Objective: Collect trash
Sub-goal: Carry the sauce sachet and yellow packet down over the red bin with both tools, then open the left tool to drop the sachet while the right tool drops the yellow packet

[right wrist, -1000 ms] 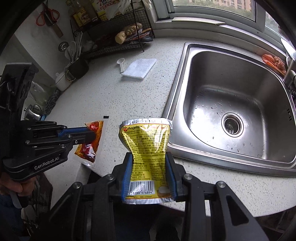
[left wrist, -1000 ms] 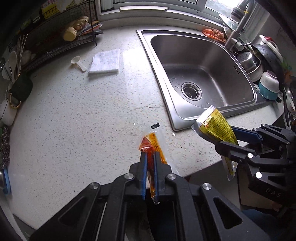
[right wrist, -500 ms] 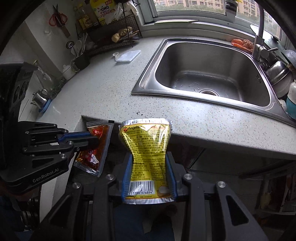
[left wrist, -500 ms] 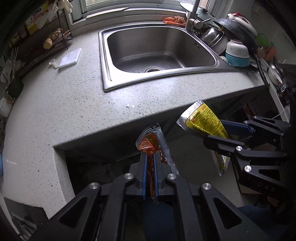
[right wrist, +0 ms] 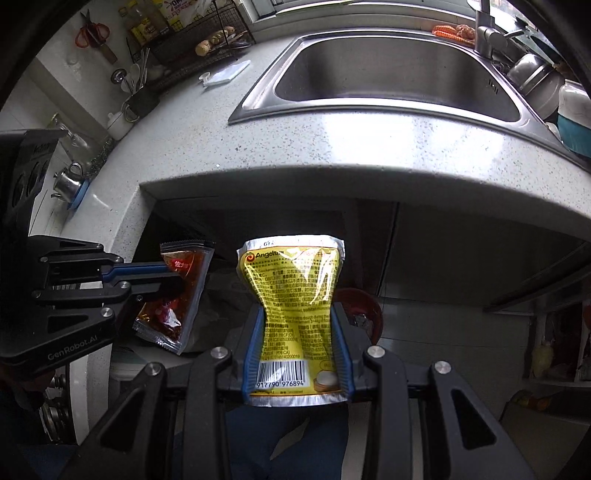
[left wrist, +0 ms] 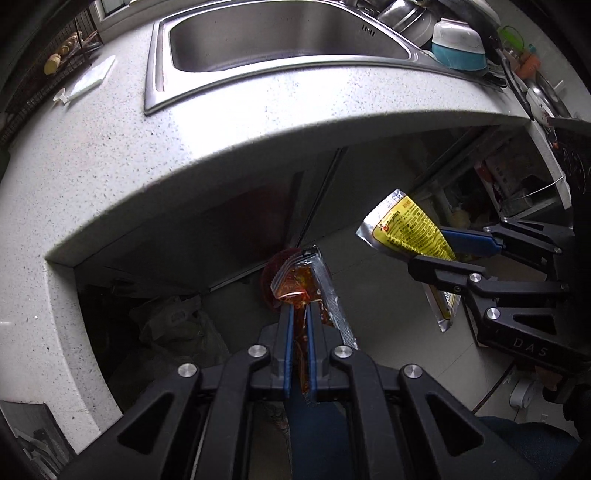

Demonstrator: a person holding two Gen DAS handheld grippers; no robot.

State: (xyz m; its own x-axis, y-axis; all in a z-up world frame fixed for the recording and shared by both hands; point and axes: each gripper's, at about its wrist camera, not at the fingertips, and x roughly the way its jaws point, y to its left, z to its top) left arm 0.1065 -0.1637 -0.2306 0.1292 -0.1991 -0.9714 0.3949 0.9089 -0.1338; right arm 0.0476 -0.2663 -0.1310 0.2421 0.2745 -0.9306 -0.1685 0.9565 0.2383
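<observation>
My left gripper is shut on a clear sachet of red-orange sauce, held in the air below the counter's front edge. In the right wrist view the same sauce sachet hangs at the left from the left gripper. My right gripper is shut on a yellow foil pouch with a barcode, pinched at its waist. From the left wrist view the yellow pouch and right gripper are at the right. A dark red round container sits low behind the pouch.
The speckled white counter with a steel sink lies above and ahead. Dishes and a teal bowl stand right of the sink. A wire rack, a white cloth and utensils are at the far left. A dark cabinet recess holds a crumpled bag.
Both grippers have pulled back off the counter and sunk below its front edge, each keeping its packet. The counter top now sits high in both views.
</observation>
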